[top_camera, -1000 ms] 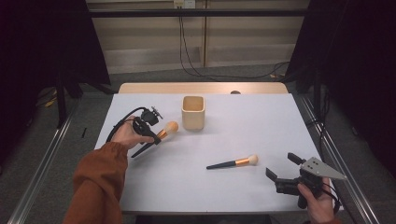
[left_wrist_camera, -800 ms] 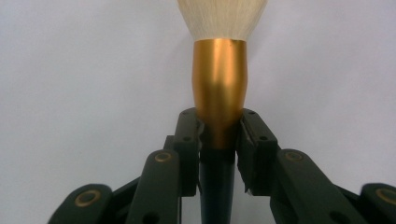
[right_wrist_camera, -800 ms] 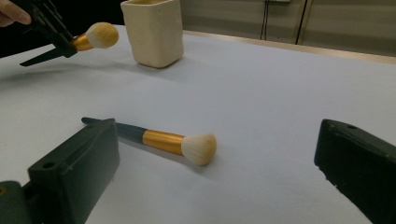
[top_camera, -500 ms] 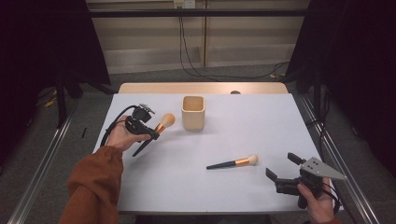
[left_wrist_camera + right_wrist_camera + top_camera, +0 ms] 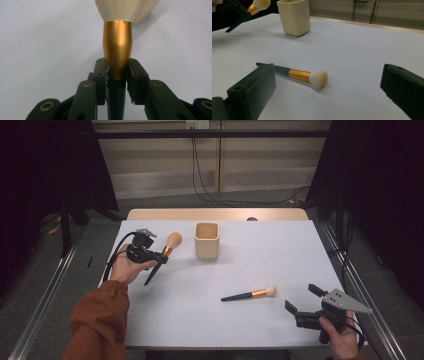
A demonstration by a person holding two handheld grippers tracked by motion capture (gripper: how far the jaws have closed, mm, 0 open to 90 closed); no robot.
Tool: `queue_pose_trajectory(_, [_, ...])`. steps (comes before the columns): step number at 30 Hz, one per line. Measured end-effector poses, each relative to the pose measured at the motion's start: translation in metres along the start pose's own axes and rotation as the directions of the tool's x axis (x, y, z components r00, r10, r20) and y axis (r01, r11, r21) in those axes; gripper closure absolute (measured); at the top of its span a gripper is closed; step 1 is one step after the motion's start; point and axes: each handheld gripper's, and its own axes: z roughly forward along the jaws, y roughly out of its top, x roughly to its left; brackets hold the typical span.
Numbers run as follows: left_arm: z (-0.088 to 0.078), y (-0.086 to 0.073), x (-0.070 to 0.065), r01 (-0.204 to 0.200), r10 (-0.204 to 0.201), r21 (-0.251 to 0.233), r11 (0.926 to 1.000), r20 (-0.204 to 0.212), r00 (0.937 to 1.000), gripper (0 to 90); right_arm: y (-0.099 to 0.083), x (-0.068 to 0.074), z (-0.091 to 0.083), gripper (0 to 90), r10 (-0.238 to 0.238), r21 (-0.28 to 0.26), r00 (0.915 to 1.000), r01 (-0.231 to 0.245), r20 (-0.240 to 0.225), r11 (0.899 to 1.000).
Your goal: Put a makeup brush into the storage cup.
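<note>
My left gripper (image 5: pixel 161 255) is shut on a makeup brush (image 5: pixel 167 247) with a black handle, gold ferrule and cream bristles, held tilted above the table left of the cream cup (image 5: pixel 207 240). In the left gripper view the jaws clamp the brush (image 5: pixel 117 50) at the base of its ferrule. A second brush (image 5: pixel 250 294) lies flat on the white table, bristles toward the right. My right gripper (image 5: pixel 302 299) stands open near the front right corner, a little right of that brush (image 5: pixel 298 75), which lies ahead between its jaws. The cup (image 5: pixel 293 16) stands upright beyond.
The white tabletop (image 5: pixel 280 245) ends in a wooden strip (image 5: pixel 215 214) at the far edge. Metal rails (image 5: pixel 365 290) run along both sides of the table. Cables hang at the back wall.
My left gripper has lifted the held brush and carried it up and toward the cup, tilting the bristles upward. The right gripper and the lying brush have not moved.
</note>
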Motion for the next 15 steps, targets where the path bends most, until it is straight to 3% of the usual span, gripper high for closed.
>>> queue_pose_trajectory(3, [-0.0024,-0.0014,-0.0011,-0.02,0.019,-0.023,0.9995,-0.059,0.9981,71.4,0.0,-0.0002,-0.0001,0.0,0.0,-0.001,1.0,0.0,0.002,1.0])
queue_pose_trajectory(7, [-0.0018,-0.0037,-0.0042,-0.036,0.034,-0.036,0.9987,-0.046,0.9984,71.4,0.0001,0.0,-0.0001,0.0,0.0,-0.001,1.0,0.0,0.001,1.0])
queue_pose_trajectory(9, [-0.0016,-0.005,-0.0051,-0.05,0.047,-0.05,0.9975,-0.059,0.9972,71.4,0.0001,0.0,0.0001,0.0,0.0,-0.001,1.0,0.0,0.0,1.0])
queue_pose_trajectory(12, [-0.0043,-0.0078,-0.0063,-0.04,0.035,-0.099,0.9943,-0.058,0.9977,71.4,0.0,0.0,-0.0002,0.0,-0.001,-0.001,1.0,0.001,0.001,1.0])
queue_pose_trajectory(15, [-0.0092,-0.0088,-0.0094,-0.065,0.057,-0.13,0.9894,-0.063,0.9963,71.4,-0.0001,-0.0002,-0.0001,0.0,-0.001,-0.001,1.0,0.001,0.002,1.0])
